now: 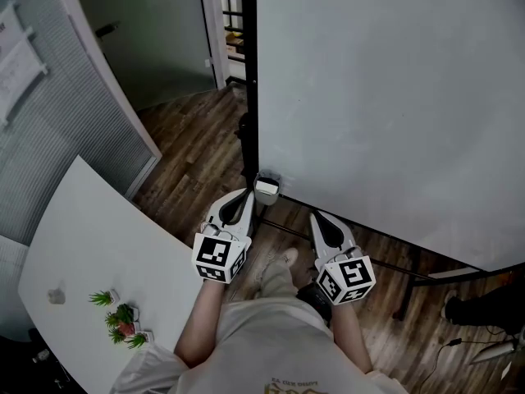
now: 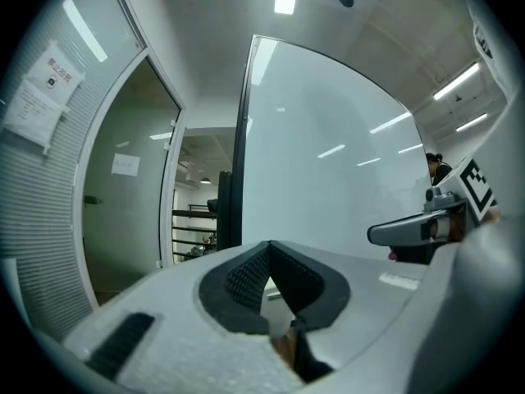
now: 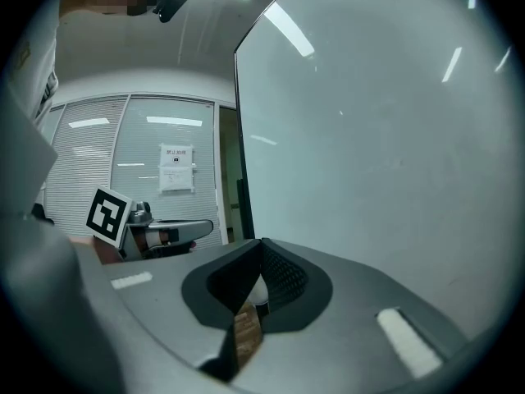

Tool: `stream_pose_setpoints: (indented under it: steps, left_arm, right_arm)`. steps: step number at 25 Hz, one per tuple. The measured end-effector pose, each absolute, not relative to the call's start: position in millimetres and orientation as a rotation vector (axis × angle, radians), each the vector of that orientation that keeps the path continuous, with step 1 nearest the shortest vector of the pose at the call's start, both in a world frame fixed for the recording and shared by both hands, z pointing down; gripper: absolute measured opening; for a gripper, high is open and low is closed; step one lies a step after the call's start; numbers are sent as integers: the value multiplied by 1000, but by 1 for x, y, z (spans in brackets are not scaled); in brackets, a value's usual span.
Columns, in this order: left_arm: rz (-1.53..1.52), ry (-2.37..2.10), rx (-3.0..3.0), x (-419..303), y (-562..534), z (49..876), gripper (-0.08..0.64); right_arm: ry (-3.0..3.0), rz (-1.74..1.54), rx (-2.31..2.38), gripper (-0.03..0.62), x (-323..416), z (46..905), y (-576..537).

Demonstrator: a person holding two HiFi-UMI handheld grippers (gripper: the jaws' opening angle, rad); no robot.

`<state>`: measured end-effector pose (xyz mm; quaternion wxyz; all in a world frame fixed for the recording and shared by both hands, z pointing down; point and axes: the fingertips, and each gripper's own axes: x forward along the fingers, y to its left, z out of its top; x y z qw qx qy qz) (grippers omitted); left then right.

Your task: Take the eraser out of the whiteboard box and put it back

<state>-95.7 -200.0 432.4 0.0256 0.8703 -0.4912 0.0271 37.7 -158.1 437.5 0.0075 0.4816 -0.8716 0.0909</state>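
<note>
Whiteboard box (image 1: 267, 190), a small pale holder, is fixed at the lower left corner of the whiteboard (image 1: 394, 97), just by the dark stand post (image 1: 248, 72) that runs up the board's left edge. Whether the eraser lies inside the box cannot be made out from above; no view shows it clearly.

The left gripper (image 1: 247, 195) points at the box, its tip just beside the box's left side; contact cannot be told. In its own view the left gripper (image 2: 270, 248) has both dark ribbed pads pressed together with nothing between them. The right gripper (image 1: 316, 217) is held to the right of the box, apart from it, near the board's lower edge. Seen from its own camera, the right gripper (image 3: 261, 245) is likewise fully closed and empty.

Below both is a wooden floor (image 1: 197, 146). To the person's left stands a white table (image 1: 82, 228) bearing a few small green plants (image 1: 120, 318). A paper notice (image 3: 175, 169) hangs on the blinds behind.
</note>
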Motion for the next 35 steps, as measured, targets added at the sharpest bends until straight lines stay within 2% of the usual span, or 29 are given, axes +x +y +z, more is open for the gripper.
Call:
stream_pose_setpoints:
  steps: [35]
  left_arm:
    - [108, -1476, 2666, -91, -203, 440, -3]
  right_arm:
    - [-2697, 295, 1477, 11, 39, 443, -157]
